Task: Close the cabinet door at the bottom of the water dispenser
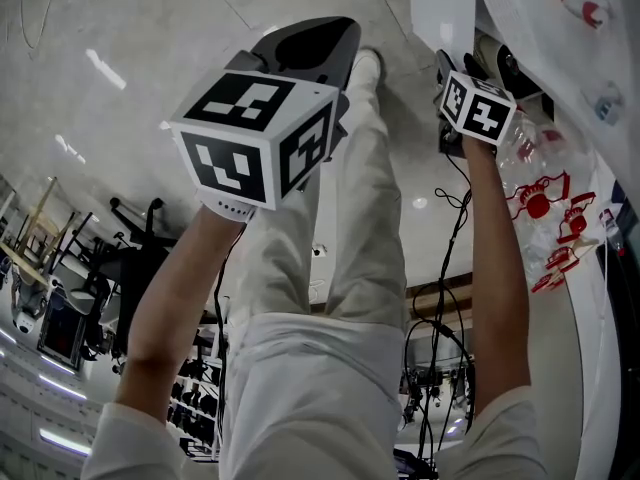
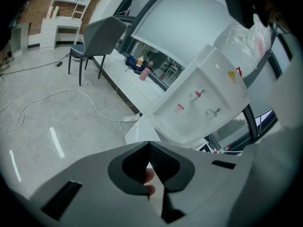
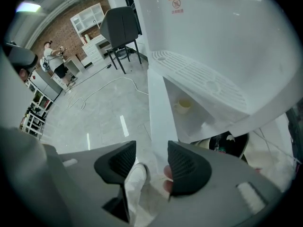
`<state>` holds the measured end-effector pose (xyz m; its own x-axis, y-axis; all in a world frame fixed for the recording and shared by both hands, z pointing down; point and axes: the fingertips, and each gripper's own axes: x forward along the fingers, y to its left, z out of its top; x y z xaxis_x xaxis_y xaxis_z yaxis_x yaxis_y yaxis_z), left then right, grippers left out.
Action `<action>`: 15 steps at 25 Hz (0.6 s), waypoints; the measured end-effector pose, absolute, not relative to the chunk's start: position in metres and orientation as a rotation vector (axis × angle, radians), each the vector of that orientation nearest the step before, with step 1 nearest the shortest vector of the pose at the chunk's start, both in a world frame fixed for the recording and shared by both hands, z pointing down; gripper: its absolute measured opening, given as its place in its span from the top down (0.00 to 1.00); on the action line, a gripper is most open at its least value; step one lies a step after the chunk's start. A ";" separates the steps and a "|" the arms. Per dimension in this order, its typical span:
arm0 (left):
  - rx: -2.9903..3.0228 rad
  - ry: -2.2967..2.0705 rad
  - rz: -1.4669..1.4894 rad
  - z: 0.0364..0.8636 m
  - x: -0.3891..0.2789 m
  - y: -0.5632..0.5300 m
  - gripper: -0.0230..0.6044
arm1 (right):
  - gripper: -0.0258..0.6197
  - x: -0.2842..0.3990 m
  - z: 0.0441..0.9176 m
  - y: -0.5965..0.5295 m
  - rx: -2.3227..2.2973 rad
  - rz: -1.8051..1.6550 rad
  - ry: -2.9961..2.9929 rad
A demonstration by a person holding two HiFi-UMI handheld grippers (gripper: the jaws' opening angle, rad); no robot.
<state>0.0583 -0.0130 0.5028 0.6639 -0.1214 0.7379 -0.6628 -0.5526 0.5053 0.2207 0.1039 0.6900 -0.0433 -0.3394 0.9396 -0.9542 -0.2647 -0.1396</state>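
The white water dispenser (image 2: pixel 208 96) stands ahead with its bottom cabinet door (image 2: pixel 141 130) swung out. In the right gripper view the door (image 3: pixel 158 112) shows edge-on below the drip grille (image 3: pixel 203 79), and its edge runs between the jaws of my right gripper (image 3: pixel 151 162), which is open around it. Inside the cabinet sits a small cup (image 3: pixel 182 106). In the head view my right gripper (image 1: pixel 445 68) is at the door panel (image 1: pixel 440 8). My left gripper (image 1: pixel 320 43) hangs over the floor, away from the door; its jaws (image 2: pixel 149 145) are shut on nothing.
A grey chair (image 2: pixel 102 37) and white shelves (image 2: pixel 61 18) stand to the left. A white cable (image 2: pixel 71 96) with a power strip (image 2: pixel 129 119) lies on the floor by the dispenser. A plastic-wrapped bottle (image 1: pixel 540 158) is at the right. My shoe (image 1: pixel 365 63) is near the door.
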 end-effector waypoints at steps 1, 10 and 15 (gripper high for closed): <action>2.057 -0.605 0.840 0.503 0.059 -0.012 0.95 | 0.62 0.225 0.689 0.105 1.644 1.316 -1.365; 2.063 -0.597 0.854 0.503 0.067 -0.010 0.95 | 0.62 0.270 0.686 0.107 1.754 1.307 -1.264; 2.059 -0.594 0.857 0.508 0.075 -0.007 0.95 | 0.62 0.301 0.686 0.105 1.823 1.270 -1.214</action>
